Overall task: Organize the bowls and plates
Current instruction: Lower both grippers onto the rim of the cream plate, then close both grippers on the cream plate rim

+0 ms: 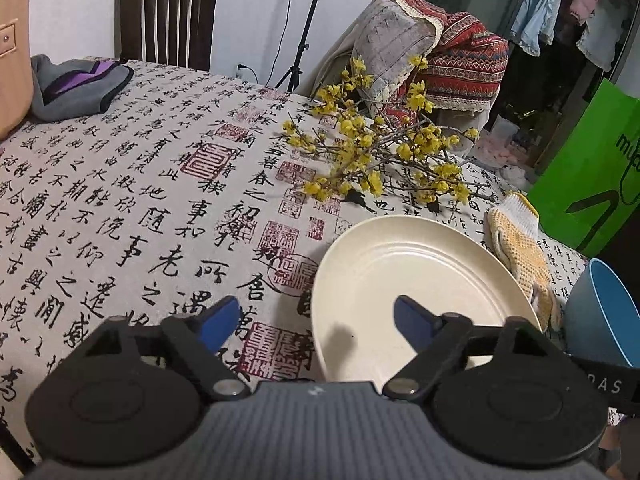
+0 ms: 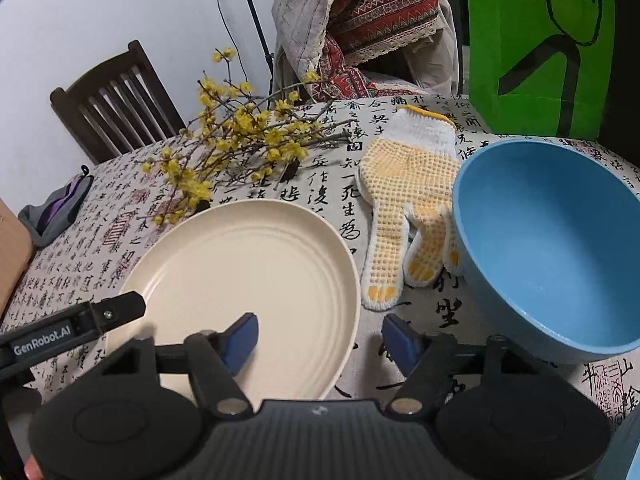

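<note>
A cream plate (image 1: 400, 272) (image 2: 248, 264) lies flat on the calligraphy-print tablecloth (image 1: 160, 184). To its right stands a blue bowl (image 2: 552, 248) (image 1: 604, 312), upright and empty. My left gripper (image 1: 316, 318) is open and straddles the plate's left rim, one blue pad over the cloth and the other over the plate. My right gripper (image 2: 320, 336) is also open and straddles the plate's right rim. No pad visibly presses on the plate. One of the left gripper's fingers (image 2: 116, 308) shows above the plate's left edge in the right wrist view.
A dotted yellow-and-white work glove (image 2: 408, 200) lies between plate and bowl, its fingertips touching the bowl. Yellow flowering branches (image 1: 380, 152) lie behind the plate. A grey-purple cloth (image 1: 76, 88) sits far left. A dark wooden chair (image 2: 116, 100) and a green bag (image 2: 540, 40) border the table.
</note>
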The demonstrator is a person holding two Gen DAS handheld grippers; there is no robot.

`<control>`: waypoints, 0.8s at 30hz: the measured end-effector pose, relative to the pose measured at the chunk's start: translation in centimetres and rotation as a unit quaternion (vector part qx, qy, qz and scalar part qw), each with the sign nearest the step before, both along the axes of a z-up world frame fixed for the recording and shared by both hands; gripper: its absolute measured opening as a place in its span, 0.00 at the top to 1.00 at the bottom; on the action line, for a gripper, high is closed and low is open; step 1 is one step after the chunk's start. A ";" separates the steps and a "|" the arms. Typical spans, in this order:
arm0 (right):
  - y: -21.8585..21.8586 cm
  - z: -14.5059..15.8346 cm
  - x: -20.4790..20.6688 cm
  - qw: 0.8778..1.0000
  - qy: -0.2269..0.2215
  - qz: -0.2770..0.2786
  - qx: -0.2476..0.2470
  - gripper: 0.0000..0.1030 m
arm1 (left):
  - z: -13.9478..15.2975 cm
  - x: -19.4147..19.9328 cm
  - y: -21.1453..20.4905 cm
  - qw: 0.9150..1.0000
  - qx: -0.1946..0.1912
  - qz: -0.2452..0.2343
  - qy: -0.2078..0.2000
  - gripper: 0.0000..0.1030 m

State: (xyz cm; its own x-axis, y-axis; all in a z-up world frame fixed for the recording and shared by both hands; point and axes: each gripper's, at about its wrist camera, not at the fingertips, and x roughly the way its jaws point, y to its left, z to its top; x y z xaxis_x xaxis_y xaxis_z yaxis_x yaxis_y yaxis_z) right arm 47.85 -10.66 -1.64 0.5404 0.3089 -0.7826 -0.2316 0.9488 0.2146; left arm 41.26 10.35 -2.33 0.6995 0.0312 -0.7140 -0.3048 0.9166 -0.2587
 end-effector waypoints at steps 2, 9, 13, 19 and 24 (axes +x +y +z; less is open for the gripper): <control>0.2 -0.2 0.0 1.000 0.002 0.000 -0.005 0.42 | -0.2 0.0 0.1 1.000 -0.003 -0.002 0.002 0.25; 0.5 -0.7 0.2 1.000 0.007 0.000 -0.018 0.51 | -0.4 0.0 0.5 1.000 -0.018 -0.009 0.002 0.34; 0.8 -0.8 0.3 1.000 0.003 0.006 -0.026 0.56 | -0.6 0.1 0.6 1.000 -0.027 -0.014 0.006 0.46; 0.9 -0.8 0.2 1.000 -0.002 0.007 -0.030 0.66 | -0.6 0.0 0.7 0.999 -0.032 -0.020 0.010 0.65; 0.4 -0.8 0.2 0.999 -0.004 0.001 -0.032 0.78 | -0.7 0.0 0.5 0.999 -0.035 -0.027 0.012 0.78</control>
State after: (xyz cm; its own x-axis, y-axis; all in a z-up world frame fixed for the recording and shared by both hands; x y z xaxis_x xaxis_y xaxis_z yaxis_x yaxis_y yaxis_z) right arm 48.06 -10.24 -2.43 0.5457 0.2595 -0.7968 -0.2341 0.9602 0.1523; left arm 41.27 10.90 -3.05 0.6817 -0.0567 -0.7295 -0.2613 0.9124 -0.3151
